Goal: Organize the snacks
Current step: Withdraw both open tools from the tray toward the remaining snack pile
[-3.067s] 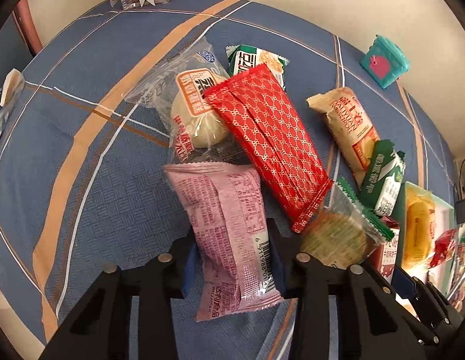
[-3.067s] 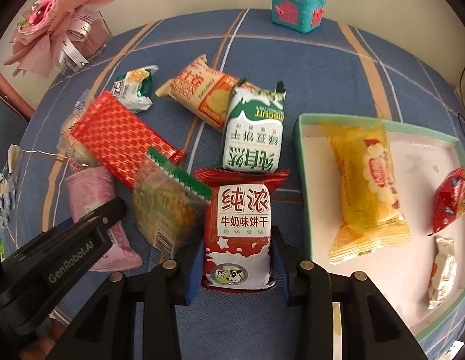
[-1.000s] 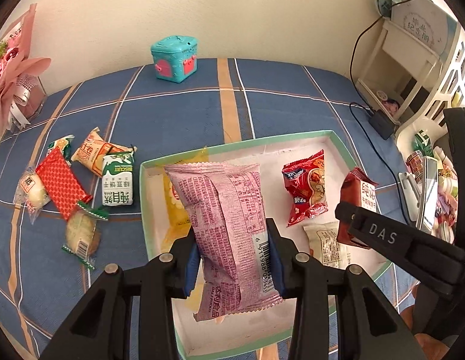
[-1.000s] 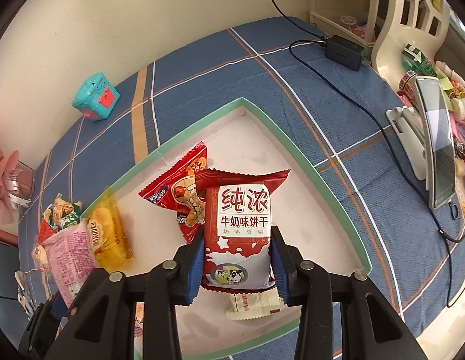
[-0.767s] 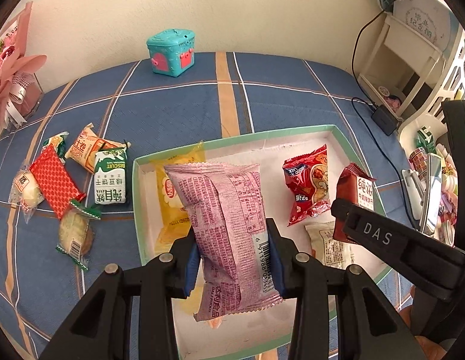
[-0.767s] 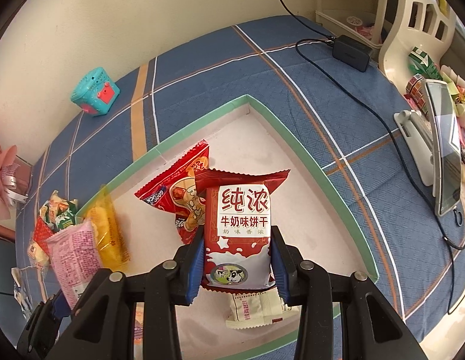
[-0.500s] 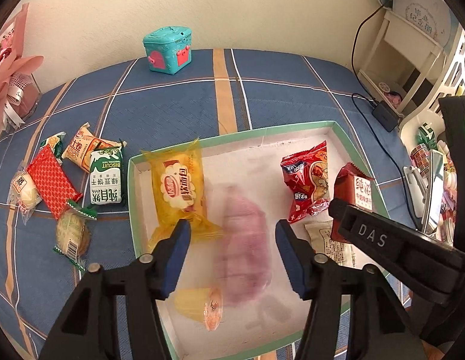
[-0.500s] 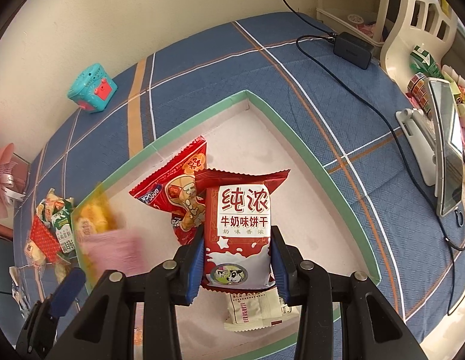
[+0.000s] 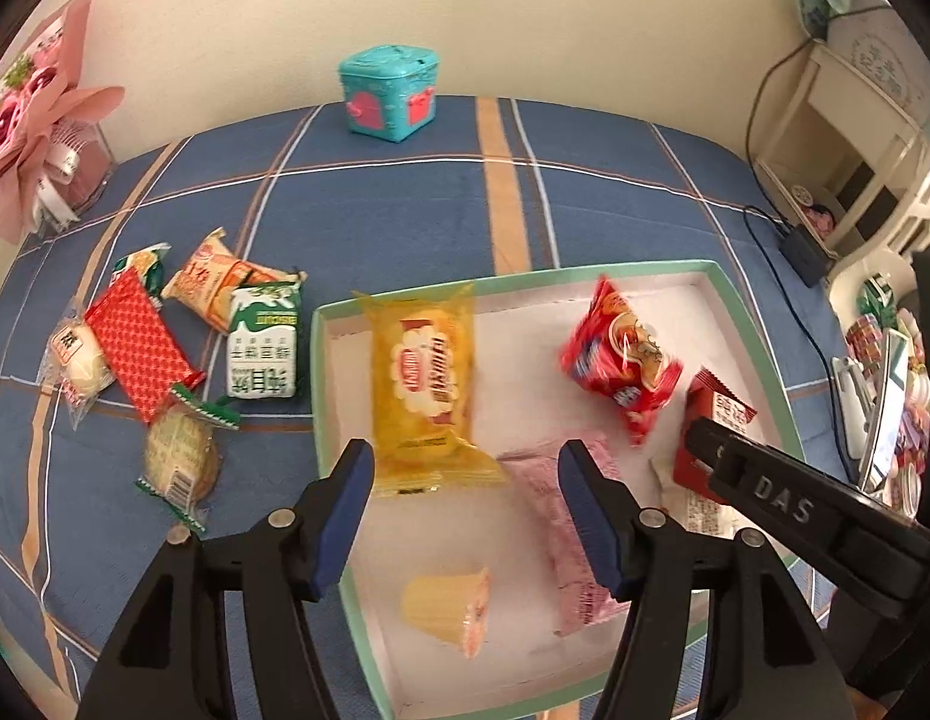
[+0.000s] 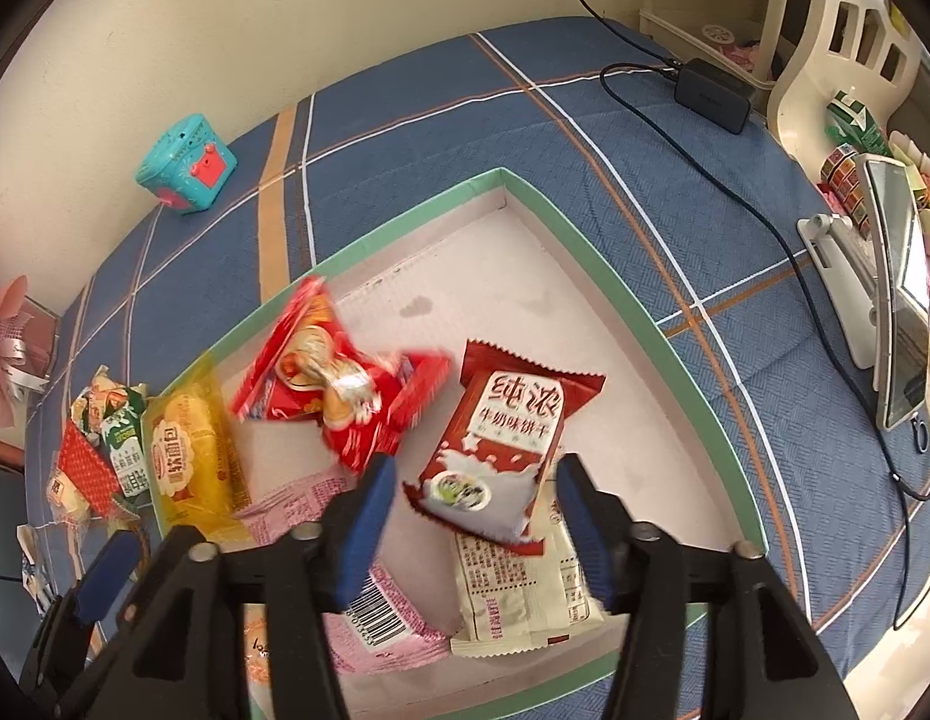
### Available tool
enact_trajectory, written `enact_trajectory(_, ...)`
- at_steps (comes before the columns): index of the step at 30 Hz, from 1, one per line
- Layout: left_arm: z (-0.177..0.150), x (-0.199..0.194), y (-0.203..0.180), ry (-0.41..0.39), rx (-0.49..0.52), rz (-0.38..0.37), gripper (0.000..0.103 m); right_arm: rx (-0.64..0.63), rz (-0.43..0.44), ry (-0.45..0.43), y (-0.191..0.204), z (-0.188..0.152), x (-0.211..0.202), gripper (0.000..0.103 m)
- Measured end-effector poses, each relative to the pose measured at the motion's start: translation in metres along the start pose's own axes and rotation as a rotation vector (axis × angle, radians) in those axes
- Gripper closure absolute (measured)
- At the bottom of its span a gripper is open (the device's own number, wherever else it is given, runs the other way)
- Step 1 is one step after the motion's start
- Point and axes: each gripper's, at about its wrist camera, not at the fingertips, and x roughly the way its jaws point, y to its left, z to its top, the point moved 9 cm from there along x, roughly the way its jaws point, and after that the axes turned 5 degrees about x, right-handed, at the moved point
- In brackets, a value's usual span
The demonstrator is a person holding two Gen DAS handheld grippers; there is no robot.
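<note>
Both grippers point steeply down over the green-rimmed tray, side by side. The left gripper has its jaws opening with nothing pressed between the blue pads; the pink snack packet lies on the tray floor below, partly behind its right finger. The right gripper is also opening; the dark red milk biscuit packet sits tilted between its fingers, free of both pads, its lower end resting on a cream packet.

Ahead of the left gripper lies the yellow bread packet, and just below its fingertips a small yellow jelly cup on its side. To the right and ahead, a bright red crisp bag is motion-blurred inside the tray.

Left of the left gripper, outside the tray on the blue plaid cloth, remain a green-and-white biscuit packet, an orange packet, a red patterned packet, a round cake in clear wrap and a pale bun packet. Far ahead stands a teal toy chest. The right gripper's black arm crosses the left view's lower right, covering part of the tray's corner.
</note>
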Motion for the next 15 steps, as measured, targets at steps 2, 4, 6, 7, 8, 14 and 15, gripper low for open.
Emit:
enact_trajectory(2, 0.0, 0.0, 0.006, 0.001, -0.016, 0.003, 0.038, -0.008, -0.009, 0.001, 0.002, -0.001, -0.002, 0.038)
enact_trajectory(4, 0.001, -0.001, 0.013, 0.001, -0.033, 0.005, 0.035, -0.015, -0.022, 0.003, 0.002, -0.004, -0.004, 0.033)
enact_trajectory(6, 0.003, -0.001, 0.02, 0.001, -0.049, 0.01, 0.033, -0.023, -0.029, 0.007, 0.004, -0.007, -0.007, 0.033)
enact_trajectory(7, 0.004, -0.002, 0.025, 0.001, -0.059, 0.013, 0.033, -0.026, -0.031, 0.01, 0.005, -0.009, -0.009, 0.033)
enact_trajectory(8, 0.006, -0.002, 0.03, 0.002, -0.071, 0.018, 0.033, -0.031, -0.033, 0.013, 0.005, -0.011, -0.011, 0.033)
enact_trajectory(14, 0.01, -0.002, 0.055, 0.025, -0.124, 0.022, 0.033, -0.082, -0.037, 0.007, 0.018, -0.025, -0.026, 0.033)
enact_trajectory(15, 0.01, -0.003, 0.061, 0.028, -0.132, 0.026, 0.033, -0.09, -0.034, 0.004, 0.021, -0.028, -0.029, 0.033)
